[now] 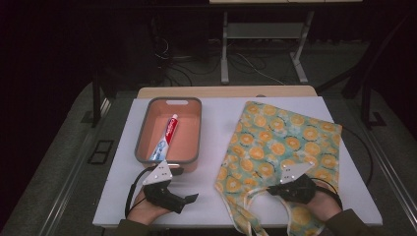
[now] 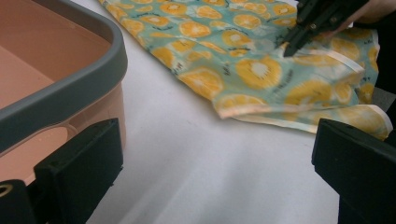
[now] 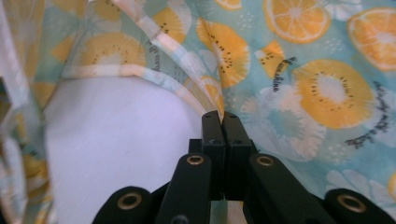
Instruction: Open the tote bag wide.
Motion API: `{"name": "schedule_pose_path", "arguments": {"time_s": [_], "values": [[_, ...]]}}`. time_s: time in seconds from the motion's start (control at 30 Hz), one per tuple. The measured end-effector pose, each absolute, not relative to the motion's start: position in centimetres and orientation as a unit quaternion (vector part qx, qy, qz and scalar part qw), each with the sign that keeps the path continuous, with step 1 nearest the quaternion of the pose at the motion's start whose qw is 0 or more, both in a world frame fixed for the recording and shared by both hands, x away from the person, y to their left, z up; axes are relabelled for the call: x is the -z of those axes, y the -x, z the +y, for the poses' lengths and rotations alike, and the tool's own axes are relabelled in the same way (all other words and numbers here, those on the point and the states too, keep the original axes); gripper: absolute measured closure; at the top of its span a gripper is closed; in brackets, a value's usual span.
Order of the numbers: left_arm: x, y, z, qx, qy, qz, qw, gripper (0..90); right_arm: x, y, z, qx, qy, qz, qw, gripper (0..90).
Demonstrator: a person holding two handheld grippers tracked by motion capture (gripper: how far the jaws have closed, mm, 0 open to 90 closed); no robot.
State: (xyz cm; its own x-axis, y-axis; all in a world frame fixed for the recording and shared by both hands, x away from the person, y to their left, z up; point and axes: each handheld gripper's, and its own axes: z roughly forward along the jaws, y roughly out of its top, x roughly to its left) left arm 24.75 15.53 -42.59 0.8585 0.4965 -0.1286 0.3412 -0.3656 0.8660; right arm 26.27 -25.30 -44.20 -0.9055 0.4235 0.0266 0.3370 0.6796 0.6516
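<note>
White tabletop (image 1: 216, 147), seen from above. Fruit-print cloth bag (image 1: 280, 147), teal with orange slices, lies flat over the right half; its handles trail off toward 6 o'clock at the near edge.

Right gripper (image 1: 273, 191) sits on the bag's near part, at about 5 o'clock on the tabletop, with the person's hand and sleeve behind it. In the right gripper view the jaws are pressed together on the bag's pale hemmed edge (image 3: 187, 91); the fabric rises out of the jaw tips toward 11 o'clock. White tabletop shows through the bag's opening at 9 o'clock of that view. In the left gripper view the right gripper (image 2: 292, 46) shows at 1 o'clock, its tip down on the cloth bag (image 2: 243, 70).

Left gripper (image 1: 189, 201) rests near the front edge at about 7 o'clock, just before the tub. Jaws stand wide apart with nothing between them, only bare tabletop (image 2: 201, 158).

Salmon tub with grey rim (image 1: 142, 128) stands left of centre, well apart from the bag. A toothpaste tube (image 1: 166, 137) lies inside it, cap toward 12 o'clock. The tub's rim (image 2: 70, 88) curves just beside the left jaw in the left gripper view.
</note>
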Motion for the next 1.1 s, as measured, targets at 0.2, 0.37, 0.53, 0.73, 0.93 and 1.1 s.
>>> {"name": "schedule_pose_path", "arguments": {"time_s": [0.2, 0.37, 0.53, 0.73, 0.93, 1.1], "values": [[42.6, -24.7, 15.5, -0.076, -0.823, 0.253, 0.502, 0.7, 43.4, -28.7, -23.8, -0.353, -0.245, 0.900, 0.075, 89.6], [42.6, -24.7, 15.5, -0.075, -0.824, 0.251, 0.502, 1.1, 43.2, -31.6, -22.1, -0.354, -0.289, 0.885, 0.088, 89.6], [42.6, -24.7, 15.5, -0.074, -0.823, 0.250, 0.505, 1.1, 43.2, -33.0, -20.9, -0.362, -0.299, 0.878, 0.090, 89.5], [42.5, -24.6, 15.6, -0.072, -0.822, 0.249, 0.507, 1.3, 44.0, -33.5, -19.8, -0.356, -0.301, 0.881, 0.081, 86.6], [42.5, -24.6, 15.6, -0.072, -0.821, 0.248, 0.509, 1.4, 42.7, -32.5, -20.4, -0.374, -0.296, 0.876, 0.076, 56.5], [42.5, -24.6, 15.6, -0.071, -0.820, 0.250, 0.510, 1.5, 40.8, -30.1, -21.0, -0.398, -0.266, 0.876, 0.062, 50.4]]}}
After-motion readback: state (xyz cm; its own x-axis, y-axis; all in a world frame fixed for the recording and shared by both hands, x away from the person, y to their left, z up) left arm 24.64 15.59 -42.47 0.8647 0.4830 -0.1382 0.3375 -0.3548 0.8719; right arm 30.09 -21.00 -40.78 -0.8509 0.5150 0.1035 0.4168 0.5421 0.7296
